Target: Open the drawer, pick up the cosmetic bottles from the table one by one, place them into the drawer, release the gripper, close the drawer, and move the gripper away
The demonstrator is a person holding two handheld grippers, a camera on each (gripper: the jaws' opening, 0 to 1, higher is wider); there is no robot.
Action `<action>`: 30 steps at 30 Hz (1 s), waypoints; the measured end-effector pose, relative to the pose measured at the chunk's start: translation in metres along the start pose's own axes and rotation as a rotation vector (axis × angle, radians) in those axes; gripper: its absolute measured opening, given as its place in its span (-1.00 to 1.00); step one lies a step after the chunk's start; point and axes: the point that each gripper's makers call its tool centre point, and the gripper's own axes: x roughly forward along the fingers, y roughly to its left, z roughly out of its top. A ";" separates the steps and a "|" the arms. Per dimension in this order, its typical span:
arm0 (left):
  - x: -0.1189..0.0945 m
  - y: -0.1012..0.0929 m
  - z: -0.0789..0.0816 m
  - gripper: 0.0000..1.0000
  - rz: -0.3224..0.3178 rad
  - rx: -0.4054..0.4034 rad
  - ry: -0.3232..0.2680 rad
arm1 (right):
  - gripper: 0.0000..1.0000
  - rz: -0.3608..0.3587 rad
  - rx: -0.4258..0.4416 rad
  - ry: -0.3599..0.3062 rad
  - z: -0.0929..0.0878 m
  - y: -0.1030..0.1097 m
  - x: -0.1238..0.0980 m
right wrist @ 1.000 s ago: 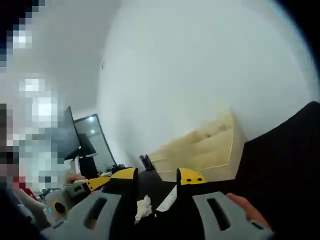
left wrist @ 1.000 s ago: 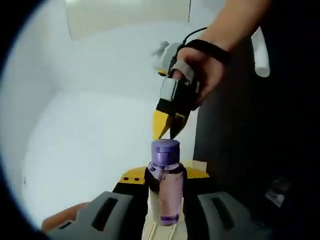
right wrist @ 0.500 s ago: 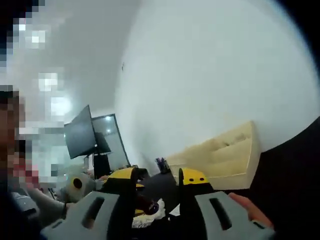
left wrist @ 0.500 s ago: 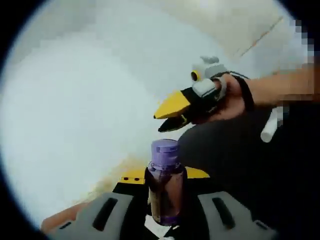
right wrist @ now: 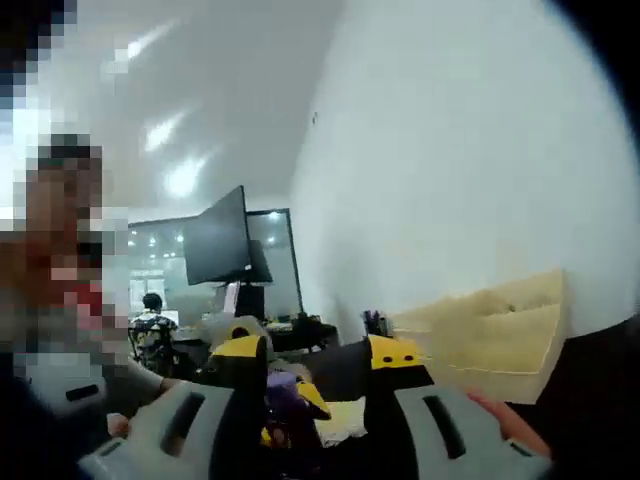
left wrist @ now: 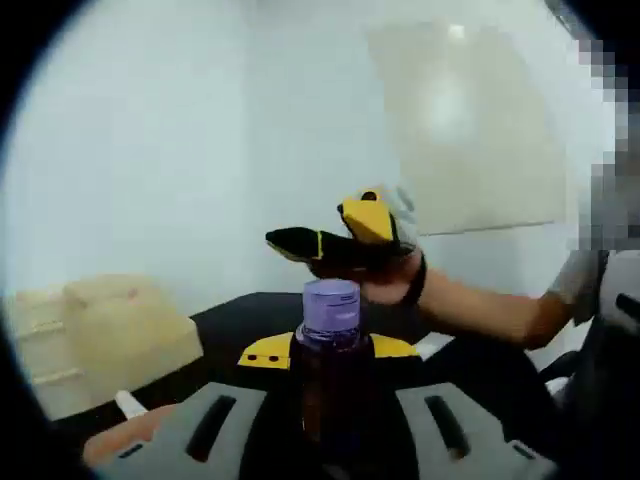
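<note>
The left gripper (left wrist: 330, 385) is clamped on a cosmetic bottle (left wrist: 331, 375) with a purple cap, which stands upright between its yellow-tipped jaws, lifted off the black table (left wrist: 230, 320). Past the bottle, in the left gripper view, the right gripper (left wrist: 335, 240) hangs in the air in a person's hand (left wrist: 395, 285), pointing left, its jaws looking nearly together. In the right gripper view, those jaws stand apart with nothing gripped between them (right wrist: 318, 375); beyond them the left gripper and the purple bottle show small and dim. A pale wooden drawer unit (right wrist: 490, 335) sits on the table against the white wall (right wrist: 450, 150). A dark monitor (right wrist: 215, 240) stands farther back.
</note>
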 end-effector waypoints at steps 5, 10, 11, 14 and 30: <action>-0.006 -0.008 0.005 -0.58 -0.107 -0.123 -0.042 | -0.31 0.061 -0.037 0.125 -0.027 0.017 0.010; -0.008 -0.011 -0.003 -0.58 -0.147 -0.151 -0.020 | -0.31 0.053 -0.024 0.164 -0.036 0.014 0.018; -0.008 -0.014 -0.006 -0.58 -0.160 -0.151 -0.010 | -0.31 0.057 -0.013 0.163 -0.037 0.014 0.018; -0.009 -0.024 -0.010 -0.58 -0.232 -0.189 0.003 | -0.34 0.113 0.053 0.200 -0.043 0.022 0.018; -0.007 -0.005 -0.015 -0.58 -0.127 -0.226 0.009 | -0.46 -0.009 -0.008 0.280 -0.053 0.004 0.030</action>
